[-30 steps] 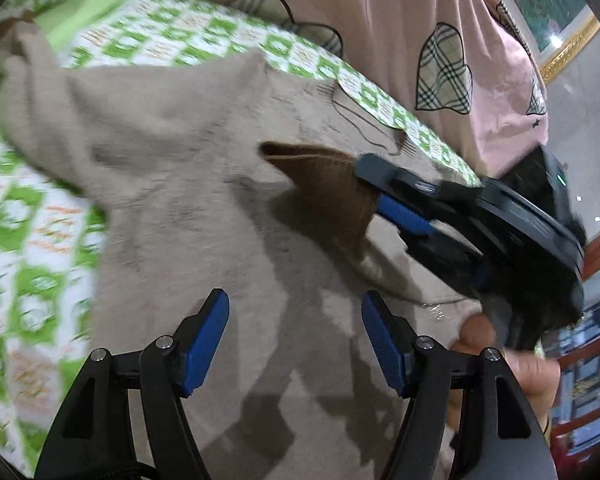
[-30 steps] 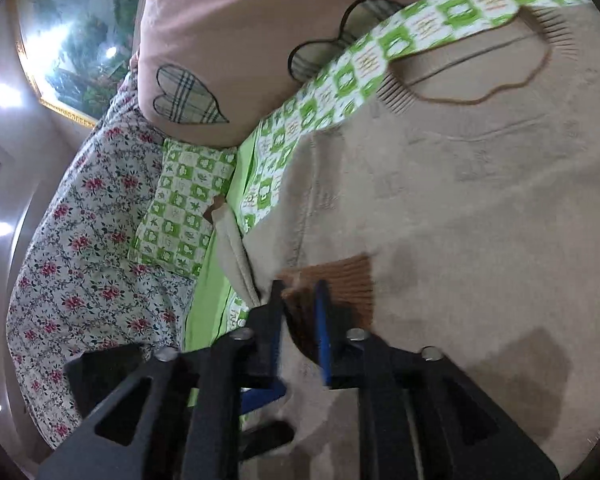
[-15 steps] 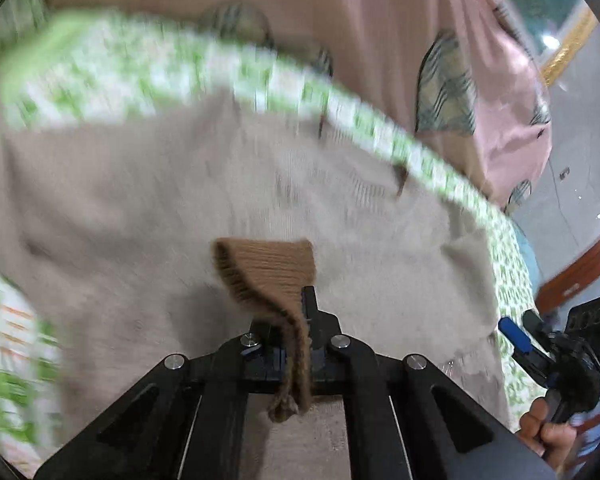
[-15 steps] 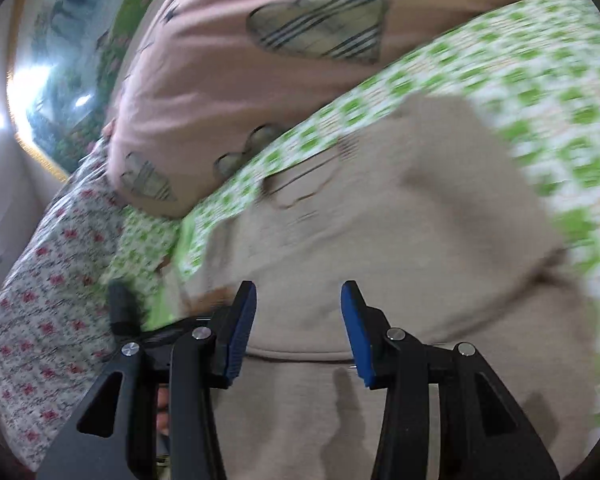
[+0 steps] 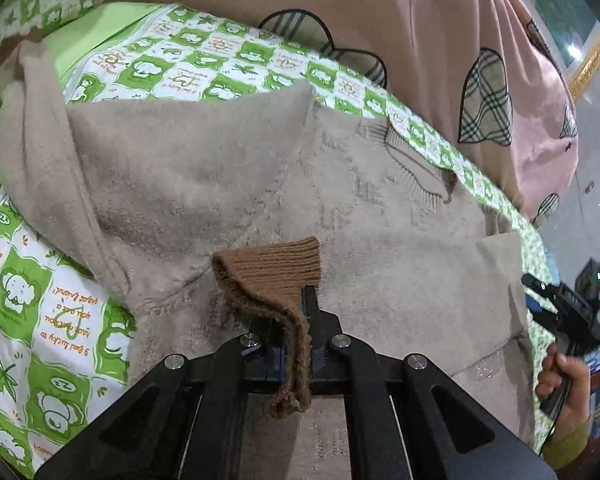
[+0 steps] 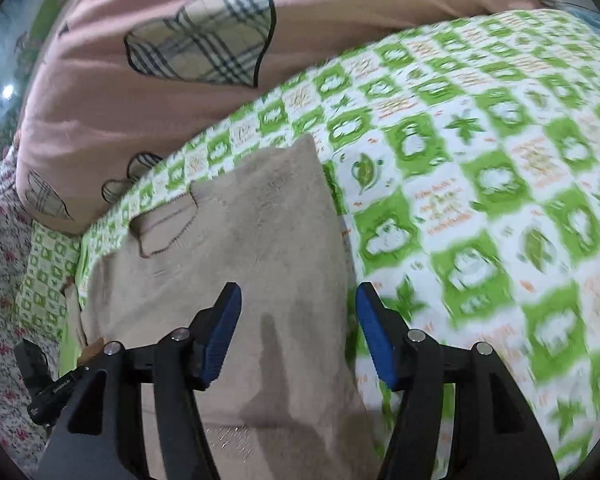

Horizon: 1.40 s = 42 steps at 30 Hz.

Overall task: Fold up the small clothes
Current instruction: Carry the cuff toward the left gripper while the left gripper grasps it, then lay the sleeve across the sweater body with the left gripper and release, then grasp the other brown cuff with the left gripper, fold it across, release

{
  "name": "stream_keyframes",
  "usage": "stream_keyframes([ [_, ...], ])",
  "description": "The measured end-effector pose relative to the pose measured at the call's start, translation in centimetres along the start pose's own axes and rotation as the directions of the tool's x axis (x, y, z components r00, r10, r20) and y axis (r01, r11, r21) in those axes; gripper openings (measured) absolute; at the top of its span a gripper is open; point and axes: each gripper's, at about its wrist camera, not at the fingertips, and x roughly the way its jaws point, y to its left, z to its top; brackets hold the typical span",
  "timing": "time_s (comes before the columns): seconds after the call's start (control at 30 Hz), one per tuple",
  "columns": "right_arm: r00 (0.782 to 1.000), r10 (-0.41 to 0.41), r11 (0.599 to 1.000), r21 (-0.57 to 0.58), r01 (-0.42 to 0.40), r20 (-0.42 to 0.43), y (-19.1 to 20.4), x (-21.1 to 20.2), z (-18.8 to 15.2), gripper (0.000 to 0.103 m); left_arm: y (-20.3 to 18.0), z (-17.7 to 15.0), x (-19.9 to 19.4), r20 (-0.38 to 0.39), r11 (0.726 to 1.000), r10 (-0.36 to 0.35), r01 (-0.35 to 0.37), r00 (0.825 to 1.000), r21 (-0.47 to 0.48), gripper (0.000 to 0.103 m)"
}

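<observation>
on the green checked bedsheet (image 6: pixel 480 184) lies the beige sweater (image 5: pixel 228 184), soft, limp and light. left gripper (image 5: pixel 296 344) clamped on its brown cuff (image 5: pixel 276 276); right gripper (image 6: pixel 298 332), jaws opening over nothing, best pinches the edge at 3 o'clock.

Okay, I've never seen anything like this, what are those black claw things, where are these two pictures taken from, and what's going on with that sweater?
A person holds a two-finger gripper in each hand, and each one carries a camera looking along its fingers. The left view shows the left gripper shut on the brown cuff of a beige sweater. The right gripper appears at that picture's edge, in a hand. The right view shows that gripper's jaws opening with nothing between them, hovering over the sweater's edge. The sweater lies on a green checked sheet, with a pink quilt behind.
</observation>
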Motion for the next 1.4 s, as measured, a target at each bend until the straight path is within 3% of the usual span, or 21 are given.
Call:
stream_keyframes([
  [0.03, 0.999, 0.013, 1.000, -0.006, -0.013, -0.030, -0.3, 1.0, 0.2, 0.060, -0.3, 0.0, 0.0, -0.001, 1.000, 0.007, -0.007, 1.000, 0.012, 0.004],
  [0.07, 0.998, 0.015, 1.000, -0.017, -0.016, -0.058, -0.3, 1.7, 0.3, 0.053, -0.6, 0.0, 0.0, -0.001, 1.000, 0.011, -0.011, 1.000, 0.022, 0.004],
  [0.1, 0.997, 0.010, 1.000, -0.028, -0.012, -0.071, -0.3, 2.1, 0.4, 0.007, -0.9, 0.0, 0.0, -0.001, 0.999, 0.012, -0.012, 1.000, 0.031, 0.004],
  [0.27, 0.999, -0.008, 1.000, -0.003, 0.008, 0.032, -1.7, -1.3, 1.2, 0.008, -3.4, 0.3, -0.1, 0.017, 0.995, -0.026, 0.024, 1.000, 0.100, 0.004],
  [0.4, 0.998, -0.067, 0.998, 0.002, 0.067, -0.004, -2.8, 0.0, 0.7, 0.008, -4.0, 0.1, 2.1, -0.014, 0.991, 0.037, -0.034, 0.999, 0.133, 0.005],
  [0.5, 0.995, -0.099, 0.995, 0.010, 0.099, -0.006, -2.6, 0.0, 0.3, 0.013, -3.0, 0.1, 1.9, -0.018, 0.995, 0.008, -0.007, 1.000, 0.101, 0.009],
  [0.6, 0.979, -0.184, 0.982, -0.020, 0.187, 0.087, -0.3, -2.7, -0.1, 0.018, -2.6, 0.0, 0.9, 0.008, 0.995, 0.018, -0.019, 1.000, 0.101, 0.015],
  [0.67, 0.985, -0.131, 0.985, -0.096, 0.141, 0.108, 2.1, -3.5, -1.0, 0.022, -2.3, -0.2, 0.9, -0.003, 0.996, 0.021, -0.020, 1.000, 0.087, 0.015],
  [0.73, 0.995, -0.091, 0.980, -0.175, 0.098, 0.047, 3.8, -2.7, -2.4, 0.033, -2.1, -0.4, 1.0, -0.013, 0.997, 0.030, -0.029, 0.999, 0.075, 0.015],
  [0.83, 0.989, -0.139, 0.982, -0.138, 0.133, -0.039, 2.2, -0.5, -3.5, 0.032, -1.7, -1.0, 0.0, -0.012, 0.996, 0.038, -0.037, 0.999, 0.077, 0.016],
  [0.93, 0.997, -0.080, 0.996, -0.046, 0.079, -0.021, 0.9, -1.9, -3.5, 0.033, -0.6, -1.4, -1.9, -0.006, 0.993, 0.070, -0.069, 0.998, 0.092, 0.018],
  [1.0, 0.997, -0.076, 0.995, -0.062, 0.076, 0.003, 1.7, -3.3, -3.7, 0.035, 0.6, -1.0, -3.5, 0.018, 0.992, 0.091, -0.092, 0.996, 0.084, 0.027],
  [1.07, 0.999, -0.041, 0.995, -0.092, 0.042, 0.015, 2.8, -4.7, -4.2, 0.040, 2.6, 0.3, -5.2, 0.045, 0.992, 0.116, -0.118, 0.992, 0.043, 0.055],
  [1.1, 1.000, -0.019, 0.994, -0.104, 0.020, 0.016, 3.4, -5.3, -4.6, 0.044, 3.7, 1.2, -6.0, 0.063, 0.991, 0.133, -0.134, 0.989, 0.014, 0.059],
  [1.27, 1.000, 0.019, 0.986, -0.165, -0.023, -0.023, 7.0, -5.3, -6.8, 0.047, 9.9, 7.6, -8.1, 0.133, 0.959, 0.280, -0.270, 0.951, -0.091, 0.063],
  [1.4, 0.993, 0.065, 0.971, -0.225, -0.086, -0.101, 9.5, -4.8, -9.0, 0.048, 14.6, 13.7, -7.7, 0.127, 0.937, 0.329, -0.307, 0.936, -0.164, 0.069],
])
